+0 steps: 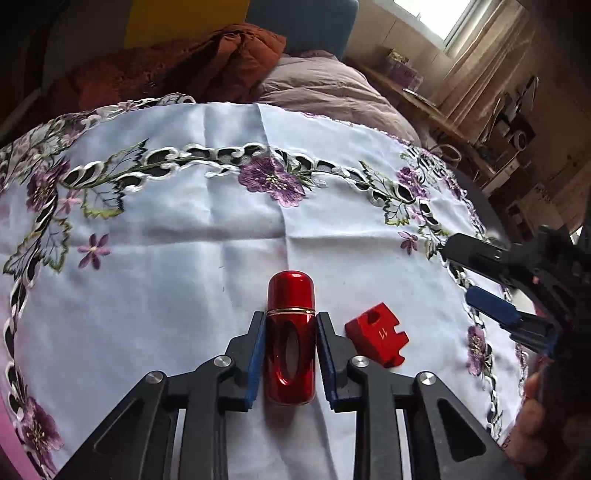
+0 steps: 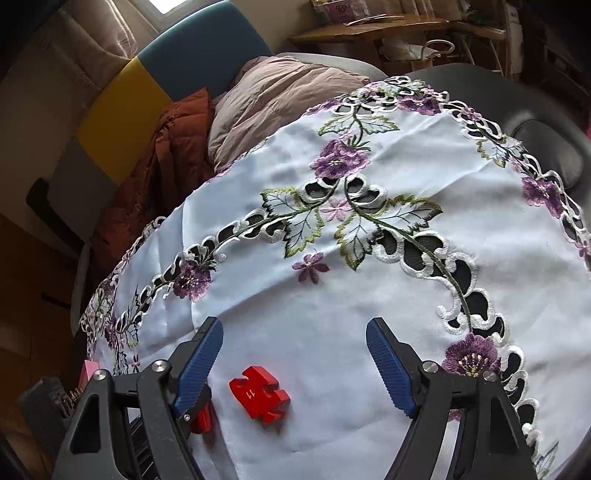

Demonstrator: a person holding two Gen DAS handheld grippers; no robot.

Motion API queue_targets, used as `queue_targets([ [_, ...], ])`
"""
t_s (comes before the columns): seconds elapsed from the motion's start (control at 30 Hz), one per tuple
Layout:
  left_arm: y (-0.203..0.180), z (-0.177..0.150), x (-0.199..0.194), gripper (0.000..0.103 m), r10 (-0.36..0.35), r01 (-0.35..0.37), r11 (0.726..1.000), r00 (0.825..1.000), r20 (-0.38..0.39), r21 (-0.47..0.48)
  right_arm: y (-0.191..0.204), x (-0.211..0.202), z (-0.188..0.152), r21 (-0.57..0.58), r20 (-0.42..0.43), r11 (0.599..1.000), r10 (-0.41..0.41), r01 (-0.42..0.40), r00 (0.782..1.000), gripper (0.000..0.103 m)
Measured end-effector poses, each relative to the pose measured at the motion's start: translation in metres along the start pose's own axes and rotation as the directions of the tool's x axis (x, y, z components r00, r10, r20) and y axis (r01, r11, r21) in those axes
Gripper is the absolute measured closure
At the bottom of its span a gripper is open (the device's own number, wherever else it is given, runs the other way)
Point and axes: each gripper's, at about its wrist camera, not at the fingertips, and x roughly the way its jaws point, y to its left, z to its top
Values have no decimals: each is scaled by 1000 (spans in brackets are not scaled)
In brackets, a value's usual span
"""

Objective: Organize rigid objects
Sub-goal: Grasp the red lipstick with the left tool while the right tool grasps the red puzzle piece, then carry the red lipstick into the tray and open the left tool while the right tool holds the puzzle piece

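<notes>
A shiny red capsule-shaped bottle [image 1: 290, 332] with a gold ring lies on the white embroidered tablecloth [image 1: 184, 258]. My left gripper [image 1: 291, 321] is shut on its body, blue pads against both sides. A red puzzle-shaped block [image 1: 376, 338] marked 11 lies just right of it. In the right wrist view the block [image 2: 259, 397] lies on the cloth between and below the wide-open fingers of my right gripper [image 2: 294, 334], nearer the left finger. A bit of the red bottle [image 2: 202, 421] shows behind that finger. The right gripper [image 1: 469, 271] also shows at the right edge of the left wrist view, open.
The cloth [image 2: 369, 295] covers a round dark table [image 2: 535, 110]. Beyond the far edge lie a rust-brown blanket [image 1: 177, 66] and a mauve quilt [image 1: 325, 88]. A wooden shelf [image 2: 369, 29] stands at the back. A pink object [image 2: 89, 371] sits off the table's left edge.
</notes>
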Motion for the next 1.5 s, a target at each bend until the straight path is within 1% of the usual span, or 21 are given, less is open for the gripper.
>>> queue_targets([
  [0.03,3,-4,-6,77,16,-16,1000,1000,9,16,2,1,0,-13,-2,1000,-2,2,1000,22],
  [0.1,10,-12,-15,77,24,-25,999,1000,18,30,7,3,-2,-42,-11,999,-4,3,1000,23],
  [0.2,24,-30,-34,77,59,-60,998,998,29,37,15,8,-6,-89,-35,996,1,-4,999,28],
  [0.27,29,-45,-50,77,107,-110,992,993,55,62,21,13,-9,-128,-56,992,0,-7,998,37],
  [0.3,31,-51,-55,77,135,-139,988,989,60,67,24,14,-11,-146,-67,989,4,-14,998,39],
  [0.37,32,-64,-61,77,179,-185,978,981,72,93,32,18,-15,-192,-88,981,7,-24,996,40],
  [0.43,35,-74,-57,77,210,-216,969,975,69,115,40,23,-20,-242,-107,970,-8,-18,994,40],
  [0.47,39,-78,-54,77,204,-210,971,977,57,112,43,26,-23,-265,-114,964,-19,-12,993,40],
  [0.53,40,-82,-54,77,200,-211,969,976,90,127,47,31,-27,-300,-127,954,-40,0,991,40],
  [0.6,38,-83,-53,77,203,-217,966,973,109,143,50,39,-32,-327,-162,945,-53,-3,985,36],
  [0.67,40,-82,-52,77,194,-209,968,974,117,138,53,45,-37,-371,-162,928,-95,28,982,35],
  [0.7,41,-84,-52,77,188,-203,970,975,119,131,55,49,-40,-400,-160,915,-119,46,980,38],
  [0.73,42,-84,-52,77,184,-198,972,976,121,126,57,53,-45,-440,-159,895,-156,71,975,55],
  [0.77,43,-85,-52,77,181,-196,973,976,125,125,61,53,-49,-487,-127,865,-204,118,971,71],
  [0.8,43,-86,-52,77,180,-197,972,975,131,127,64,52,-52,-519,-104,844,-219,134,970,71],
  [0.83,43,-87,-52,77,179,-197,972,974,138,130,63,52,-52,-513,-117,850,-206,118,972,71],
  [1.0,43,-91,-52,77,173,-195,972,971,165,132,57,54,-50,-499,-128,860,-193,104,973,70],
  [1.2,44,-91,-52,77,173,-194,974,971,167,120,57,55,-49,-481,-133,872,-173,88,976,69],
  [1.3,44,-92,-52,77,177,-199,973,969,172,118,57,54,-51,-503,-124,859,-181,96,976,70],
  [1.43,44,-92,-52,77,173,-195,974,970,172,115,63,53,-57,-554,-92,822,-212,127,973,71],
  [1.5,44,-92,-52,77,177,-198,973,969,174,116,63,53,-57,-554,-93,823,-211,126,973,71],
])
